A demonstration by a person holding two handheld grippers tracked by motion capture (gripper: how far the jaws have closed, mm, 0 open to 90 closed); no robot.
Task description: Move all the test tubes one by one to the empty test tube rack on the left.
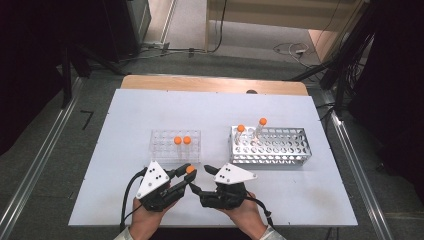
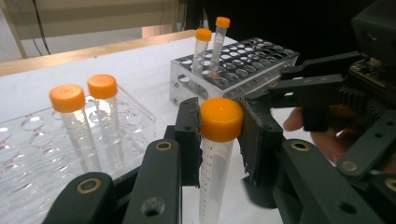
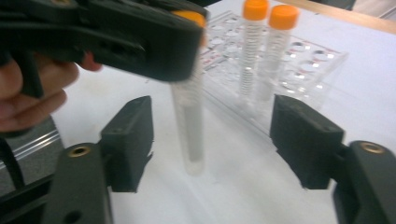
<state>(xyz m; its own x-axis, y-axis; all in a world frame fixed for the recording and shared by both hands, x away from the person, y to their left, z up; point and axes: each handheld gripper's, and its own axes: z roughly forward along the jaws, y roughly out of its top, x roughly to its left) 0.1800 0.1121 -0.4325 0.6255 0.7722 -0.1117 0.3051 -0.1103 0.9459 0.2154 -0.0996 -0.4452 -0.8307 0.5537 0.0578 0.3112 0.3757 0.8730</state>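
Nearest the person, both hands rest at the front edge of the white desk [image 1: 280,200], each with a gripper. The left gripper [image 2: 219,130] has its fingers [image 2: 189,135] pinching an orange-capped tube [image 2: 215,158] just under the cap, holding it upright with its clear body hanging down over the desk. The right gripper [image 3: 212,140] sits just beside it with its fingers [image 3: 128,140] spread wide; the held tube stands between them, untouched by either pad (this view is somewhat blurred). In the high view the two grippers almost meet, tips turned toward each other, the orange cap showing at the tip of the left one. Beyond them, on the left, a clear plastic rack [image 1: 162,142] holds two orange-capped tubes [image 1: 182,140] side by side. On the right, well apart from it, a metal rack [image 1: 285,147] of round holes carries two more capped tubes [image 1: 240,131] near its left end.
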